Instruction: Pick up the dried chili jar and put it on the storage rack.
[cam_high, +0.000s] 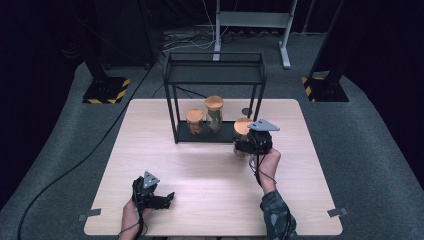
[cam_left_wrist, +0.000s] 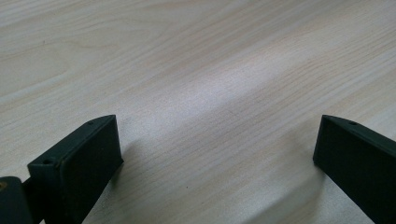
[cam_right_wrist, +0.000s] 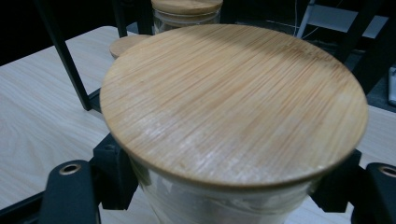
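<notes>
1. From the high view we look down on a pale wooden table (cam_high: 210, 200) on a grey carpet. Near its far edge stands a black metal rack (cam_high: 215, 75) with a low shelf and a high one. On the low shelf stand two glass jars with wooden lids: a short jar (cam_high: 195, 121) on the left and a tall jar (cam_high: 214, 113) just beside it. Our right gripper (cam_high: 246, 146) is at the rack's front right corner, clamped around a third jar (cam_high: 242, 127), the held jar, whose wooden lid shows just above the gripper. Whether this jar rests on the shelf edge or on the table we cannot tell. Our left gripper (cam_high: 167, 198) lies low over the near left part of the table, well apart from the rack.

2. In the left gripper view we see the left gripper (cam_left_wrist: 217, 140) with its two black jaws spread wide, released, with bare wood grain between them.

3. In the right gripper view the held jar (cam_right_wrist: 233, 102) sits very close, its round wooden lid facing us. The right gripper (cam_right_wrist: 224, 196) grasps the glass body just under the lid, one jaw pressed on each side. Behind it we see the tall jar (cam_right_wrist: 187, 11), the lid of the short jar (cam_right_wrist: 126, 44) and a black rack post.
</notes>
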